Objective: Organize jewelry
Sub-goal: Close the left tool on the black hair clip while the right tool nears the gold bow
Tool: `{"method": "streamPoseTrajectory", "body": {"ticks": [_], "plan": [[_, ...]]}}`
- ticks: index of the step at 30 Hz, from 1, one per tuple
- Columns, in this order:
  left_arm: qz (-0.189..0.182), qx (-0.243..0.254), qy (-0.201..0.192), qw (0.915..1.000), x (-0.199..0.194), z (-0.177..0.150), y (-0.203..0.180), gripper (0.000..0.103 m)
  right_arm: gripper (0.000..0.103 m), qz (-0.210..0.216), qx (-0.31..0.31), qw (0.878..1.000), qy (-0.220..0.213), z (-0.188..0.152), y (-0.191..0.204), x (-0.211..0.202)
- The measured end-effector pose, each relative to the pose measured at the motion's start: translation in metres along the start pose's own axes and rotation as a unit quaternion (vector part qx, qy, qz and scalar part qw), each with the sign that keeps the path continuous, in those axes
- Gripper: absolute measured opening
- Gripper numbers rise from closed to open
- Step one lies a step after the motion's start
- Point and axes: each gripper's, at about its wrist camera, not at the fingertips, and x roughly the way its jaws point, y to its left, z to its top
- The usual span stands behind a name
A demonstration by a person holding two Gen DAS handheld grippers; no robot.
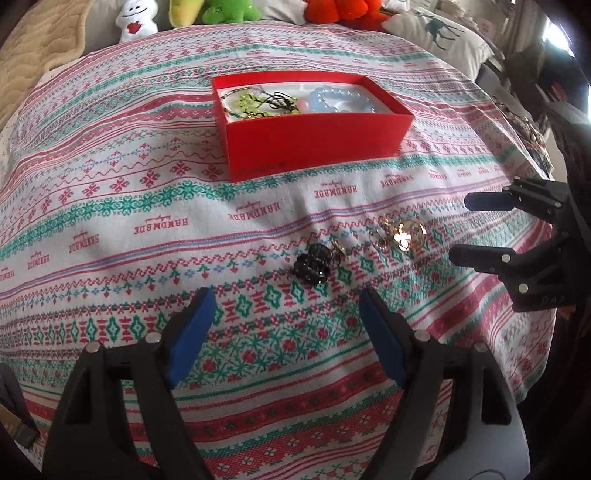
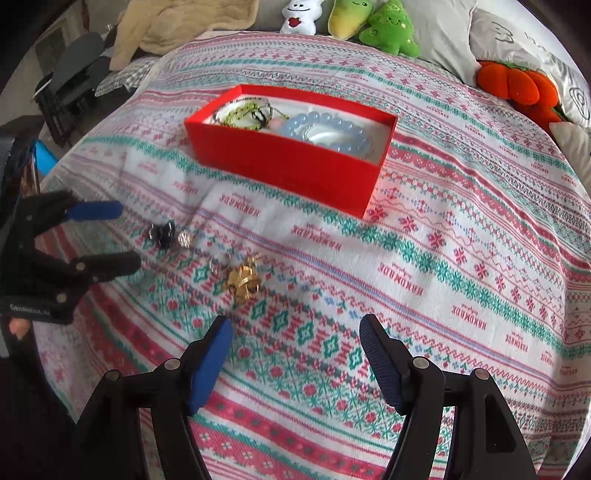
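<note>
A red box (image 1: 317, 142) (image 2: 295, 166) sits on the patterned cloth and holds a pale blue bead bracelet (image 1: 341, 99) (image 2: 327, 129) and green and dark necklaces (image 1: 258, 103) (image 2: 245, 110). A black beaded piece (image 1: 310, 267) (image 2: 162, 232) and a gold piece (image 1: 400, 232) (image 2: 243, 282) lie loose on the cloth in front of the box. My left gripper (image 1: 284, 299) (image 2: 122, 236) is open and empty just short of the black piece. My right gripper (image 2: 295, 328) (image 1: 458, 229) is open and empty, close to the gold piece.
Plush toys, white (image 1: 135, 22), green (image 2: 388, 29) and orange (image 2: 521, 88), and pillows (image 1: 436, 35) line the far edge. A beige blanket (image 2: 177, 26) lies at the back left. A dark folding rack (image 2: 70, 85) stands off the cloth's left side.
</note>
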Motion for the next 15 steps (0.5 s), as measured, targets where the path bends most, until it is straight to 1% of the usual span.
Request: {"method": "streamPoseTrajectory", "body": {"ticks": [3,5,6,8,12,14,15], "plan": [[-0.012,0.015,-0.008,0.9998,0.001,-0.001,-0.004,0.071,0.073,-0.001,-0.004,1.0,0.008,-0.011,-0.002,0.005],[-0.025,0.024,-0.01,0.9993,0.004,0.001,-0.008,0.064,0.074,0.002,-0.003,1.0,0.013,-0.017,-0.004,0.008],[-0.028,0.029,-0.011,0.9991,0.005,0.002,-0.01,0.062,0.075,0.003,-0.001,1.0,0.016,-0.019,-0.005,0.01],[-0.03,0.039,-0.012,0.9987,0.009,0.005,-0.014,0.054,0.077,0.005,0.003,1.0,0.017,-0.023,-0.007,0.011],[-0.024,0.043,-0.012,0.9987,0.017,0.013,-0.018,0.046,0.078,0.007,0.004,1.0,0.017,-0.025,-0.009,0.009],[-0.023,0.041,-0.012,0.9988,0.017,0.012,-0.017,0.041,0.078,0.007,0.002,1.0,0.017,-0.025,-0.01,0.009],[-0.021,0.041,-0.012,0.9989,0.018,0.013,-0.017,0.04,0.078,0.006,0.001,1.0,0.017,-0.024,-0.009,0.009]]}}
